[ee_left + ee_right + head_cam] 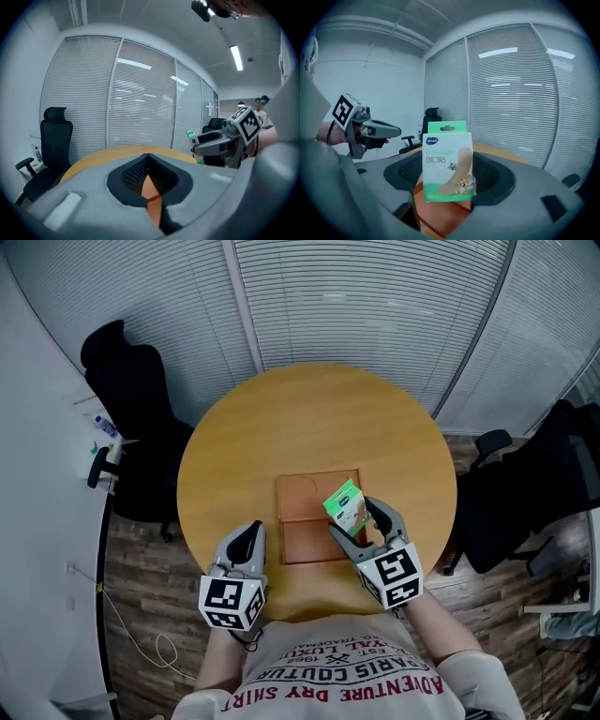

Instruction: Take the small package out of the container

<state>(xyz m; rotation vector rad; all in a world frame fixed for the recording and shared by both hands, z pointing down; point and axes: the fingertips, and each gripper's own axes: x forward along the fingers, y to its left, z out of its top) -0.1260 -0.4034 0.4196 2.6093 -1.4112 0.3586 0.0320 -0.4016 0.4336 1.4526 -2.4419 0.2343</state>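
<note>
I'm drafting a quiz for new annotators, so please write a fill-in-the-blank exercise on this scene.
The right gripper holds a small package printed white and ____.
The left gripper has its jaws together, holding ____.
The orange container sits on a ____ wooden table.
Missing words: green; nothing; round.

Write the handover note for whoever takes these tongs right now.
Right tongs: shut on the small package, held upright above the right side of the orange container.
Left tongs: shut, empty, above the near edge of the table, left of the container.
Done: package gripped and apparently lifted out.
Left: carry it clear and set it on the table.
</note>
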